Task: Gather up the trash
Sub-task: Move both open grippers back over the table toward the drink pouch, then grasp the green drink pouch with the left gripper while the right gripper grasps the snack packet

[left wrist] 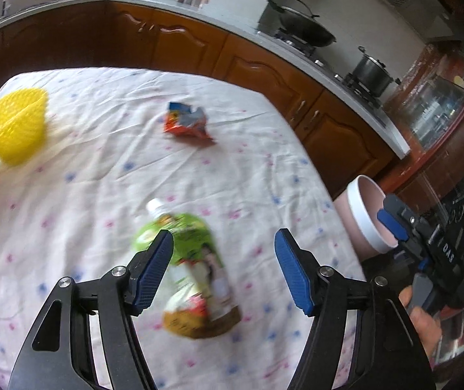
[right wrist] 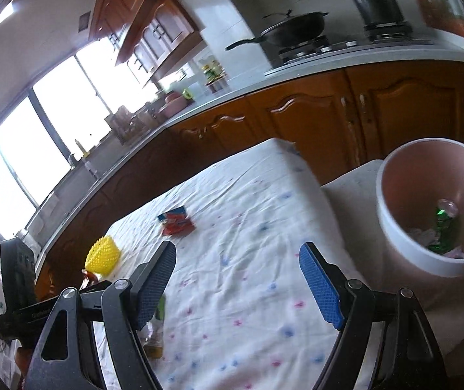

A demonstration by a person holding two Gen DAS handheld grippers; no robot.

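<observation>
Left wrist view shows the left claw (left wrist: 223,269) released above a green-labelled bottle (left wrist: 196,276) lying on the table (left wrist: 108,169), print too blurred to read, while the right claw (right wrist: 236,281), released and marked "DAS", hangs near the pink bin (right wrist: 391,237); a hasty pinch might roll the bottle away.

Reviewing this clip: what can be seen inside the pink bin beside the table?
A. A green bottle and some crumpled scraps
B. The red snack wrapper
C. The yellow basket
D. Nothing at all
A: the right wrist view looks into the pink bin, where a green bottle lies among crumpled scraps.
</observation>
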